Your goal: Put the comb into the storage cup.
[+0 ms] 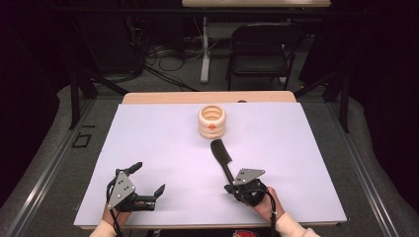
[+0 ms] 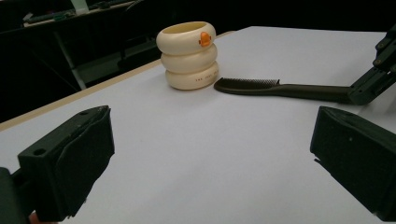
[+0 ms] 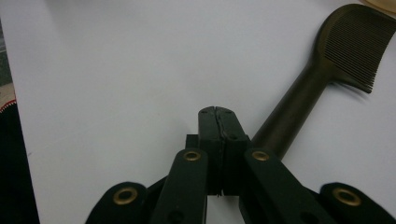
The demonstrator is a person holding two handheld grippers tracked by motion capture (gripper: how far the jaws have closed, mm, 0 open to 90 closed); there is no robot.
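A black comb (image 1: 221, 153) (image 2: 261, 87) (image 3: 345, 42) lies flat on the white table sheet (image 1: 163, 138), its toothed head toward a cream holder (image 1: 212, 122) (image 2: 188, 56) shaped like three stacked rings with an orange mark. My right gripper (image 1: 229, 188) (image 3: 218, 112) sits at the near end of the comb's handle. Its jaws are shut flat against each other, and the handle runs beside and under its right link, not between the pads. My left gripper (image 1: 148, 178) (image 2: 210, 163) rests at the near left, open wide with bare table between its jaws.
The sheet's near edge runs just behind both hands. A wooden table edge (image 1: 207, 97) shows beyond the sheet. A dark folding chair (image 1: 259, 49) and a table leg (image 1: 204, 49) stand on the floor beyond. Bare sheet lies left and right of the holder.
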